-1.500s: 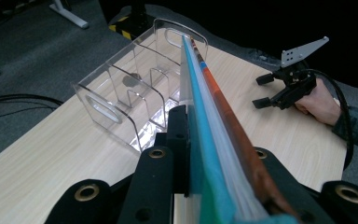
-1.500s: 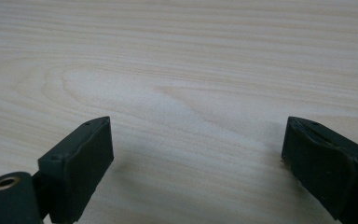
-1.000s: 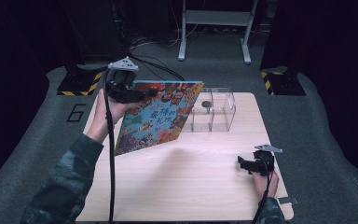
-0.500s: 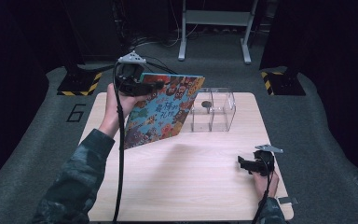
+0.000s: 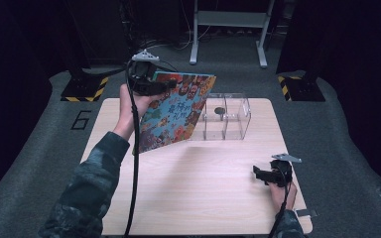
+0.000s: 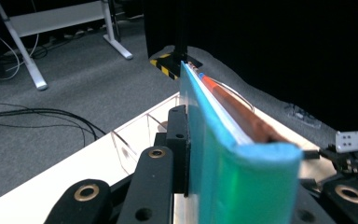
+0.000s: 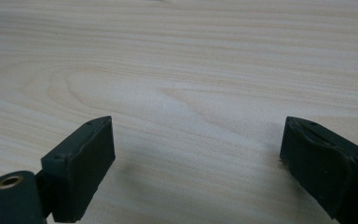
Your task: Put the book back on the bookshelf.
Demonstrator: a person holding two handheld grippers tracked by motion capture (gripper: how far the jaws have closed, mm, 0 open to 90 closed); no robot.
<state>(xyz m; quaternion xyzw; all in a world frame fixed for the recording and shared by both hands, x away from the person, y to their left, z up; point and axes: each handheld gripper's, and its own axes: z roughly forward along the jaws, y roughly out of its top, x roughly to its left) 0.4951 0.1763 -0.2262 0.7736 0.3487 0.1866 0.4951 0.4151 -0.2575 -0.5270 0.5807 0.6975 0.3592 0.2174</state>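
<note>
- At table's 11 o'clock, your left gripper (image 5: pixel 151 88) clamps the picture book (image 5: pixel 176 111); clear organizer (image 5: pixel 226 116) lies toward 3 o'clock.
- Your right gripper (image 5: pixel 264 174) idles, jaws apart.

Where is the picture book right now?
In the high view the picture book is held tilted in the left gripper at the table's far left, its right edge against the clear plastic organizer; the left gripper view shows its spine clamped.

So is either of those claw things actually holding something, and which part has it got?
The left gripper is clamped on the picture book at its upper edge, by the spine. The right gripper is open over the table, holding nothing.
</note>
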